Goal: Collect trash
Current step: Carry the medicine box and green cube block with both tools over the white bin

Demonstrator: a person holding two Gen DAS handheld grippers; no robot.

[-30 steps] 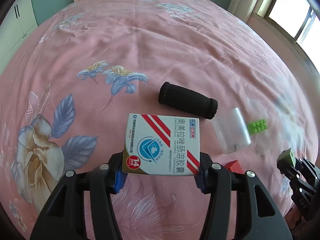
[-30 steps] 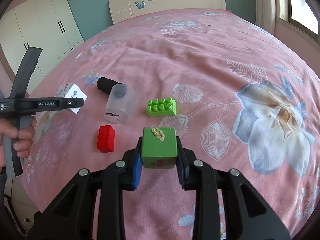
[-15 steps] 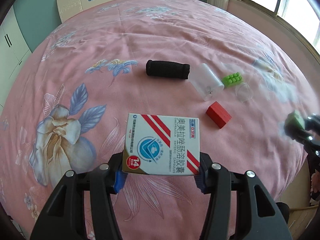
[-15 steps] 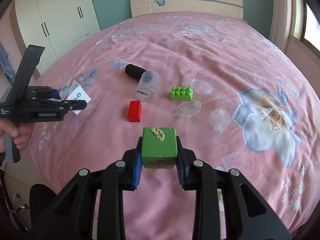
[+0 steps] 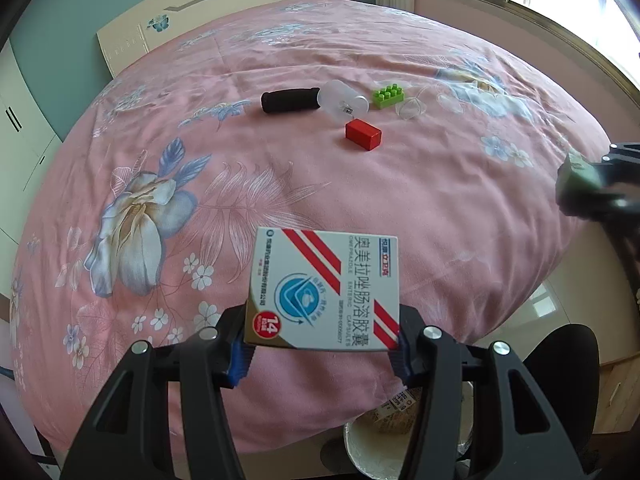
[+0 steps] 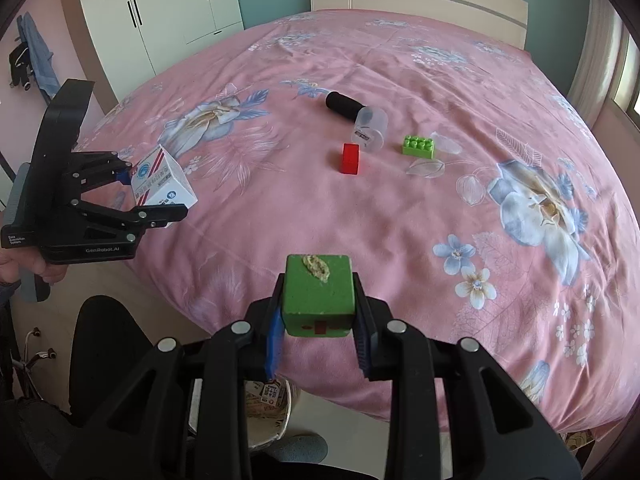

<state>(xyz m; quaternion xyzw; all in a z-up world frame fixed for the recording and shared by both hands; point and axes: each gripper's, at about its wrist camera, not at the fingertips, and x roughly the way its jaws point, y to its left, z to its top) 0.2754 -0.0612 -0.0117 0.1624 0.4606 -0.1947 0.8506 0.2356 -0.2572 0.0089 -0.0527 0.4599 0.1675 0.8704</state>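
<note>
1. The left gripper had its jaws clamped on the two side edges of a medicine box, which stood flat-faced toward the camera with its long axis running away from the jaws; in the right wrist view the same box hung off the bed's near-left edge.
2. The right gripper had its jaws clamped on the sides of a green block with a pale smear on its top face.
3. Both held pieces sat out past the near edge of the pink floral bed, over the floor rather than the mattress.
4. A lined trash bin showed low in the right wrist view, directly beneath and slightly behind the right jaws; in the left wrist view the bin lay below and a little right of the left jaws.
5. Judged from that, the drop turns on one relation: the bin lies straight down from the green block, so the right hand looks nearer, while the box must travel rightward before release.
6. Left on the bed, well apart from both grippers: a black roll, a clear cup on its side, a red block and a green toy brick.
</note>
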